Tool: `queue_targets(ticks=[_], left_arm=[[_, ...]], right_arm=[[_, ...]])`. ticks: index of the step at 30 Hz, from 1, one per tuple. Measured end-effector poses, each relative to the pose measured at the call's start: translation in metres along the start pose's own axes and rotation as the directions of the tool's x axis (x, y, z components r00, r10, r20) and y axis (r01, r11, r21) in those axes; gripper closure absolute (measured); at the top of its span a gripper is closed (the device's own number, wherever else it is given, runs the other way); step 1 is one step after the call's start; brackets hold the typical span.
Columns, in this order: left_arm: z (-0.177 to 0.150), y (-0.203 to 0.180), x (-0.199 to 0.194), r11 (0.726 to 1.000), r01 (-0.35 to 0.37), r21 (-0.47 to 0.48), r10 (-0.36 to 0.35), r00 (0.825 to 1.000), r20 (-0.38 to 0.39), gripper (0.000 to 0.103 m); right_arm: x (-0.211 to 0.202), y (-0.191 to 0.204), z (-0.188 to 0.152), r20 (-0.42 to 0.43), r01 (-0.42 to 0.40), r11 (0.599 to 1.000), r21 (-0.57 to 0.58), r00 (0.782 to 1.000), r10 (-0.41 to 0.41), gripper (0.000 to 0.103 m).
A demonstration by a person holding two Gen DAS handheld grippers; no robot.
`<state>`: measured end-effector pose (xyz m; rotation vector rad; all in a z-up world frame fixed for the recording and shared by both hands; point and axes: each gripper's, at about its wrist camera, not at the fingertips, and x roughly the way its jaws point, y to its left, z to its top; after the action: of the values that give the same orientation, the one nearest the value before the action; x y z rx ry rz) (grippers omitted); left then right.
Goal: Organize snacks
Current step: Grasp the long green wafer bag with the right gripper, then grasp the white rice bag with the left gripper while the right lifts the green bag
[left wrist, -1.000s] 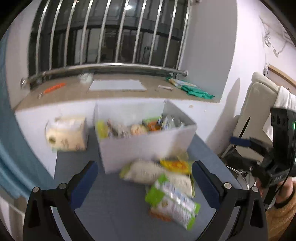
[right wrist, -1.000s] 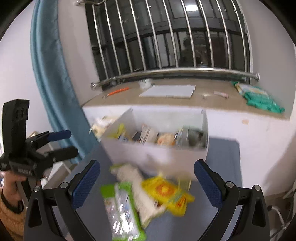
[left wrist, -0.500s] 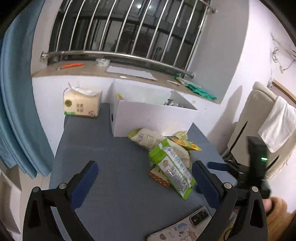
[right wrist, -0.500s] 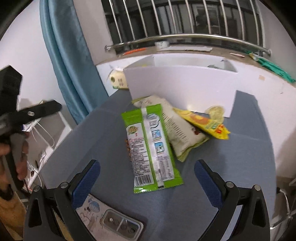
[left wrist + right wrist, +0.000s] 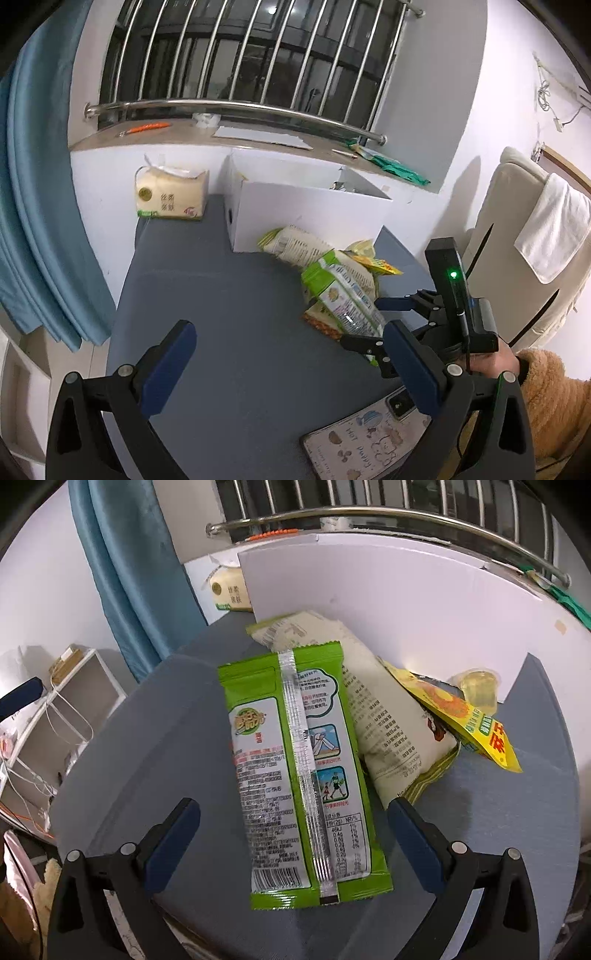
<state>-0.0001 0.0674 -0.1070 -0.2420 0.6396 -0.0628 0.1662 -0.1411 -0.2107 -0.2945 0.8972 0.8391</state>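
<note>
A green snack packet lies back side up on a pile of snacks on the grey table. Under it lie a cream packet, a yellow packet and a small jelly cup. My right gripper is open, with a finger on each side of the green packet's near end. It shows in the left wrist view at the same packet. My left gripper is open and empty above bare table. A white box stands behind the pile.
A tissue pack stands left of the box against the wall. A phone on a printed card lies at the table's near edge. A blue curtain hangs at left. A chair with a towel stands at right.
Both grippers have pulled back from the box and dropped lower. My right gripper has come down over the green packet, which now lies between its open fingers.
</note>
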Motion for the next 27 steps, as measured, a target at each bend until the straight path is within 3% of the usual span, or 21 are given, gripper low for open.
queue_targets(ticks=[1,2,3,9,13,15,19,23,27], left_arm=[[-0.001,0.001,0.001,1.000,0.000,-0.003,0.000,1.000,-0.003,0.000],[-0.002,0.001,0.002,1.000,-0.001,-0.006,0.001,1.000,-0.007,0.000],[-0.002,0.000,0.003,1.000,-0.003,-0.005,0.002,1.000,-0.008,0.000],[-0.001,-0.004,0.017,1.000,0.015,0.003,-0.014,0.999,-0.043,0.000],[0.007,-0.014,0.040,0.997,0.073,-0.012,-0.074,0.995,-0.067,0.000],[0.016,-0.020,0.062,0.992,0.117,-0.037,-0.120,0.988,-0.092,0.000],[0.041,-0.015,0.115,0.974,0.139,-0.177,-0.166,0.975,-0.145,0.000],[0.061,-0.002,0.159,0.939,0.076,-0.335,-0.144,0.972,-0.184,0.000],[0.076,-0.003,0.200,0.919,-0.089,-0.385,-0.014,0.966,-0.258,0.000]], right_arm=[[0.001,0.000,0.000,-0.005,0.008,1.000,-0.003,1.000,-0.008,0.005],[0.002,-0.001,-0.001,-0.019,0.010,1.000,0.001,1.000,-0.010,0.029],[0.003,-0.001,-0.002,-0.018,-0.001,1.000,0.008,1.000,0.001,0.038],[-0.029,-0.015,-0.010,0.050,-0.060,0.996,0.072,0.997,0.057,0.039],[-0.070,-0.036,-0.020,0.140,-0.076,0.987,0.142,0.989,0.055,0.039],[-0.090,-0.047,-0.026,0.184,-0.087,0.979,0.182,0.981,0.053,0.039],[-0.117,-0.065,-0.038,0.241,-0.090,0.966,0.241,0.970,0.030,0.039],[-0.132,-0.070,-0.052,0.269,-0.091,0.957,0.275,0.963,0.014,0.039],[-0.133,-0.070,-0.059,0.274,-0.086,0.953,0.290,0.962,0.003,0.039]])
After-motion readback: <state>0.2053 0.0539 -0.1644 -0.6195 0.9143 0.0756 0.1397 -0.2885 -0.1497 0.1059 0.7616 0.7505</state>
